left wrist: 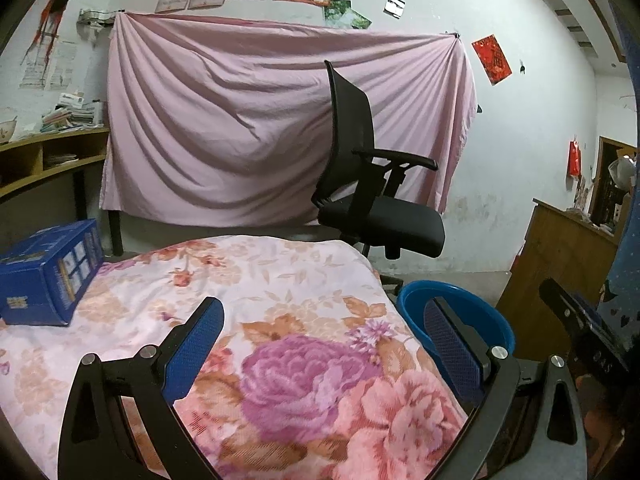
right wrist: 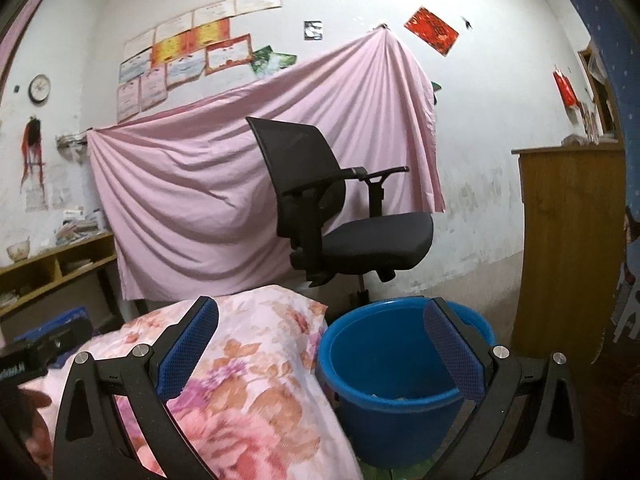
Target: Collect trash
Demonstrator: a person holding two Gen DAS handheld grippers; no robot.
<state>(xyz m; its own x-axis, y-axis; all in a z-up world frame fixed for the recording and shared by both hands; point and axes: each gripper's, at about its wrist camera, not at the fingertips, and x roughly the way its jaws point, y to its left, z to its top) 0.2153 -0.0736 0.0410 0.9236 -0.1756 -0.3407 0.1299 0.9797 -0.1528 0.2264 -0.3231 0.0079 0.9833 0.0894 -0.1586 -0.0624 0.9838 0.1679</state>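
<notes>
Jaws of both grippers stood wide apart with nothing between them. Left gripper (left wrist: 323,332) hovered over a surface covered in pink floral-print fabric (left wrist: 280,320); its 2 blue-padded fingers (left wrist: 200,344) framed a big purple flower in the print. Dark blue rectangular cardboard box (left wrist: 48,276) lay on the fabric at the far left, well apart from the gripper. Round blue plastic bucket (left wrist: 492,320) sat just beside the right edge of the fabric, partly hidden behind the left gripper's right finger.

Right gripper (right wrist: 321,332) hung above the gap between the floral fabric (right wrist: 256,360) and the blue bucket (right wrist: 380,408); its right finger overlapped the bucket's rim in view. Some pale bits showed at the bucket's bottom, too small to identify. No loose trash piece could be made out on the fabric.

Black mesh-back office chair (right wrist: 340,208) stood behind the bucket, in front of a pink sheet (right wrist: 192,200) hung on the white wall. Brown wooden cabinet (right wrist: 568,248) stood at the right, near the bucket.
</notes>
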